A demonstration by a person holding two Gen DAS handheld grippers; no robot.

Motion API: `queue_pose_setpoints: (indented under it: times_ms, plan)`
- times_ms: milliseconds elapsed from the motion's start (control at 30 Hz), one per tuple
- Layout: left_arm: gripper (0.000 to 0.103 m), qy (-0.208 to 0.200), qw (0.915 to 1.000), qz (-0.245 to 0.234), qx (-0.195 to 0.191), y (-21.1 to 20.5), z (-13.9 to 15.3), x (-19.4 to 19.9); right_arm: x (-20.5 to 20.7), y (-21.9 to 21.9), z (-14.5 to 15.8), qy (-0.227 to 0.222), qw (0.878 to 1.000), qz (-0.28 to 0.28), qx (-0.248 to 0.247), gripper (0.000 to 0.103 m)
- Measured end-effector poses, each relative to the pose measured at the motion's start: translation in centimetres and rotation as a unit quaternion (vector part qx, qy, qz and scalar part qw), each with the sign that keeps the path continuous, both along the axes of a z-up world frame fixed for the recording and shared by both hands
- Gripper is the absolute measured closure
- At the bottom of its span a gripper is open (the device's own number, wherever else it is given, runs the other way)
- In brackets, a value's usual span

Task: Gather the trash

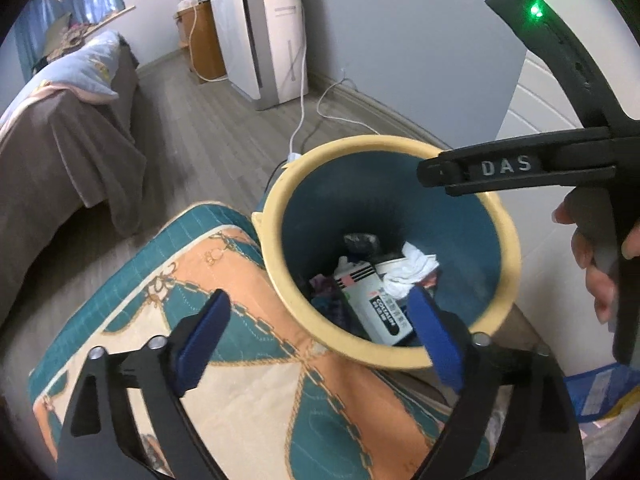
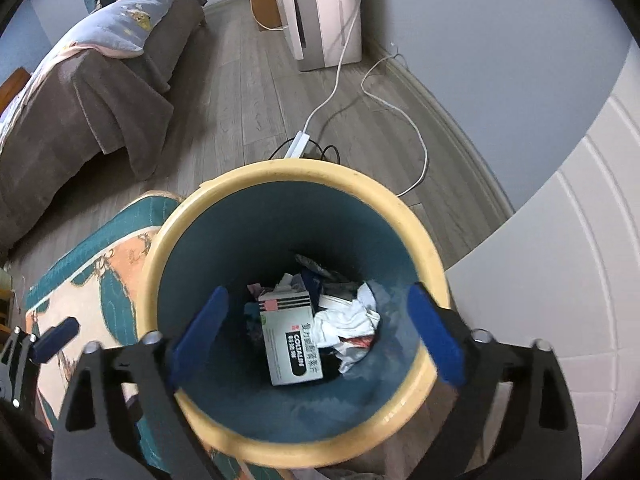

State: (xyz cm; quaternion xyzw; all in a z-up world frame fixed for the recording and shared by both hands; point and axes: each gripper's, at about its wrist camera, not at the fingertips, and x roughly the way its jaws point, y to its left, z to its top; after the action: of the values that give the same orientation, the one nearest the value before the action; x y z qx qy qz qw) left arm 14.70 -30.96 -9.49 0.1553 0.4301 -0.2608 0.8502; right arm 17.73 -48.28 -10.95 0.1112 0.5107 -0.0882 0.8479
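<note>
A round bin with a yellow rim (image 1: 360,142) (image 2: 280,168) and blue inside stands on the floor. It holds a white box with a black label (image 1: 376,304) (image 2: 288,336), a crumpled white tissue (image 1: 412,268) (image 2: 348,320) and dark wrappers. My left gripper (image 1: 316,300) is open and empty over the bin's near-left rim. My right gripper (image 2: 318,294) is open and empty right above the bin's mouth. The right tool's black handle (image 1: 520,168), held by a hand, crosses the left wrist view. One blue left finger (image 2: 56,338) shows in the right wrist view.
A teal and orange quilt (image 1: 240,360) (image 2: 100,280) lies against the bin's left side. A brown-covered bed (image 1: 60,140) stands left, a white appliance (image 1: 264,32) at the far wall. A power strip with cables (image 2: 298,144) lies behind the bin. A white door (image 2: 560,260) is right.
</note>
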Motion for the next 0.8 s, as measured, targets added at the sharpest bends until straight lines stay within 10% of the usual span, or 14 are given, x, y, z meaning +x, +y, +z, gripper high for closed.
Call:
queue_pose_setpoints:
  times_ms: [400, 600, 800]
  plan:
    - [0.005, -0.021, 0.9975, 0.047, -0.049, 1.9, 7.7, -3.2, -7.2, 0.4, 4.6, -0.015, 0.999, -0.044, -0.001, 0.006]
    - [0.005, -0.029, 0.9949, 0.095, 0.013, 3.3, 7.9, -4.9, -10.6, 1.1, 5.7, -0.033, 0.998, -0.041, -0.028, 0.006]
    - [0.005, 0.0, 0.9962, 0.087, -0.002, 4.7, 7.4, -5.2, -11.4, 2.4, 6.1, -0.043, 0.998, -0.02, -0.04, 0.006]
